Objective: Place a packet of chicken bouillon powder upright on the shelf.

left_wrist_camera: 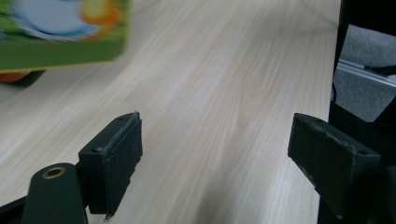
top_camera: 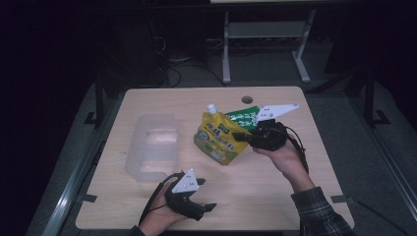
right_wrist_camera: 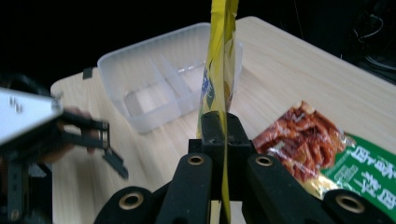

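Yellow pouch [top_camera: 218, 139] clamped by its edge in right claw [top_camera: 244, 137], lifted over worktop [top_camera: 255, 191] beside green packet [right_wrist_camera: 359, 168]. Left claw [top_camera: 206, 206] wide open, holding nothing, near clear tray [top_camera: 152, 145].

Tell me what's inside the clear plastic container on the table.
The clear plastic container holds nothing visible: only thin divider walls splitting it into compartments. In the right gripper view, the yellow spouted pouch, clamped in the right gripper, hides its far corner.

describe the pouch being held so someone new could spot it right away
On the light wooden table, right of the clear plastic divided container, the right gripper pinches a yellow spouted pouch. Its white screw cap separates it from the flat green snack packet behind.
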The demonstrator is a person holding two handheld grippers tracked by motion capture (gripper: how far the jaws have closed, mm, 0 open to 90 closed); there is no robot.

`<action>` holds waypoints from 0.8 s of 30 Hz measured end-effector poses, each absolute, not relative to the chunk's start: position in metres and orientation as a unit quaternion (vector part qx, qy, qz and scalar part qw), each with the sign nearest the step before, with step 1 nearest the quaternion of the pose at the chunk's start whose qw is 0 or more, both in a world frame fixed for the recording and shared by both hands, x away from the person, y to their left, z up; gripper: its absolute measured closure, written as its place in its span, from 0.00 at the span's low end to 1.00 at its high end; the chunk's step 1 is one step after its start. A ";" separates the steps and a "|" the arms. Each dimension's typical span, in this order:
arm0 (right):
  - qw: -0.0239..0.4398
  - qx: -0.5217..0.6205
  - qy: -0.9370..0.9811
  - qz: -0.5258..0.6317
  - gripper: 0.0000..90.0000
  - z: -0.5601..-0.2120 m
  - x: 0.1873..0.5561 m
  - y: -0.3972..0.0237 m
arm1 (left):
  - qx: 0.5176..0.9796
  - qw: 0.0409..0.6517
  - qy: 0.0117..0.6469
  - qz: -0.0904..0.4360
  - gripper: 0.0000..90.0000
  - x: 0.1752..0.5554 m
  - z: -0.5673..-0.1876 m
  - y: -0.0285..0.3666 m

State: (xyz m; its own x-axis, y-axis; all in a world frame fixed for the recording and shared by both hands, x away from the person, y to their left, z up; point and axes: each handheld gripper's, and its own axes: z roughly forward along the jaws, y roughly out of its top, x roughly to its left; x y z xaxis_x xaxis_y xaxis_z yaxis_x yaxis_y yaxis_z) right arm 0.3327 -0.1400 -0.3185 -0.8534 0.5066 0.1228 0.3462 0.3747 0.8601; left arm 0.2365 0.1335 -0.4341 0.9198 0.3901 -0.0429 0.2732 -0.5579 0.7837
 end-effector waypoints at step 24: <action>0.048 0.228 0.828 0.510 1.00 -0.272 0.359 -0.069 | 0.881 0.432 0.183 0.066 0.19 0.234 -0.449 0.117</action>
State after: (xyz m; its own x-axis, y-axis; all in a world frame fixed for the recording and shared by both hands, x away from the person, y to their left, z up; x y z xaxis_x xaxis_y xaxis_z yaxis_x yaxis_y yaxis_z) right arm 0.3591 -0.0686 -0.2717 -0.8911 0.4268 0.1542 0.3296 0.3751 0.8664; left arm 0.2337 0.1168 -0.4490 0.9240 0.3802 -0.0421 0.2660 -0.5597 0.7848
